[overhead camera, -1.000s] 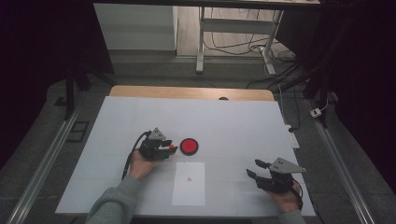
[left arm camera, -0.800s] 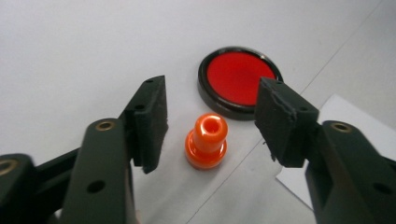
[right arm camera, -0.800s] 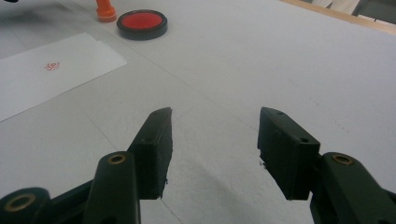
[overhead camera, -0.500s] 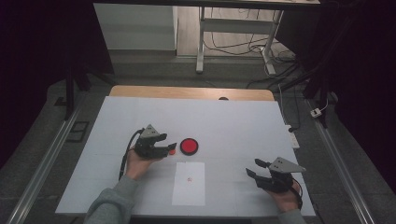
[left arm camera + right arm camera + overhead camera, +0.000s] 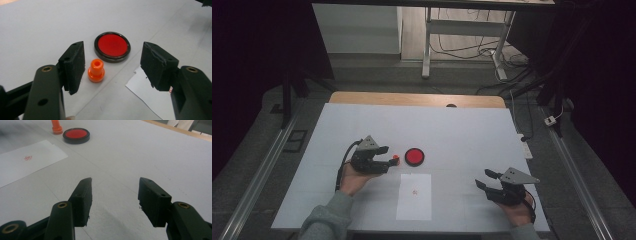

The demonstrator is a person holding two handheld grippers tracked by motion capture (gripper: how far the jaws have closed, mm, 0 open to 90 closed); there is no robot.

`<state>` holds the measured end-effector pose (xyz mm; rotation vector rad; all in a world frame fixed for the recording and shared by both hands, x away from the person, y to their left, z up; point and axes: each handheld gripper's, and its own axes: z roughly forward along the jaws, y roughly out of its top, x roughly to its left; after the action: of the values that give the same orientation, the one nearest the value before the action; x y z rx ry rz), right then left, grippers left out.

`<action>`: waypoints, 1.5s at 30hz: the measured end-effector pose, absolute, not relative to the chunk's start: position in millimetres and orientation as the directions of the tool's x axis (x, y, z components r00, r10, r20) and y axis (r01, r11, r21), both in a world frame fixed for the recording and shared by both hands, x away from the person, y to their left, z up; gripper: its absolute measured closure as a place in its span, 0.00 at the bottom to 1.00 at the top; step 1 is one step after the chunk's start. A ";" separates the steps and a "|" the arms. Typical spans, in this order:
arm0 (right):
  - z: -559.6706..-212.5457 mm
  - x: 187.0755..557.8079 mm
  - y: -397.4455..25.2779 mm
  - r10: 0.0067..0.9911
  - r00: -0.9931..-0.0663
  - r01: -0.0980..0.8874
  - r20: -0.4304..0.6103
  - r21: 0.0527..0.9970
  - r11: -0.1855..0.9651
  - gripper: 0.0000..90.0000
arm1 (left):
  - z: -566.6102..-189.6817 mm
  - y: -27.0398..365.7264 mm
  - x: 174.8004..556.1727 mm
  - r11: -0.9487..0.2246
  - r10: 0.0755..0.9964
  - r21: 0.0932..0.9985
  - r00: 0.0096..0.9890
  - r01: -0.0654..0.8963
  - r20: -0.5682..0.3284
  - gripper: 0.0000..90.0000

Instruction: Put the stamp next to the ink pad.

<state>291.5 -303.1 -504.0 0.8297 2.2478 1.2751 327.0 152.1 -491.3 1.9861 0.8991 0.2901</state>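
Right gripper [image 5: 485, 181]: resting at the near right of the table [image 5: 462, 130], jaws standing wide and holding nothing, well apart from the work.
Paper sheet [image 5: 414, 196]: lying near the middle, already bearing a small red stamp mark [image 5: 414, 191], so the stamping itself is looking done.
Left gripper [image 5: 391, 156]: hovering at the left, jaws spread wide around nothing.
Orange stamp [image 5: 96, 70]: standing upright on the table, lying between the left gripper's jaws, just beside the left-hand pad [image 5: 74, 65] though not clearly touching it.
Red ink pad [image 5: 112, 46]: sitting open just beyond the stamp, slightly to its right.
Progress: the stamp is appearing set down; closing the ink pad may be remaining.
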 end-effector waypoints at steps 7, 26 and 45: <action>-503.9 292.3 -303.0 0.676 -0.734 0.287 -0.069 0.870 0.400 0.49 | -486.4 154.6 315.5 -0.333 0.687 0.815 0.714 0.475 -0.135 0.37; -505.3 291.3 -303.0 0.668 -0.742 0.286 -0.059 0.874 0.394 0.49 | -495.9 178.6 272.7 -0.333 0.706 0.802 0.695 0.496 -0.136 0.33; -509.4 290.6 -302.4 0.664 -0.739 0.276 -0.113 0.848 0.452 0.49 | -515.1 210.1 247.8 -0.307 0.722 0.794 0.672 0.524 -0.165 0.32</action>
<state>290.6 -302.4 -509.4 0.7898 2.2747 1.2131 247.8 210.1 -515.1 1.9872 0.9654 0.2775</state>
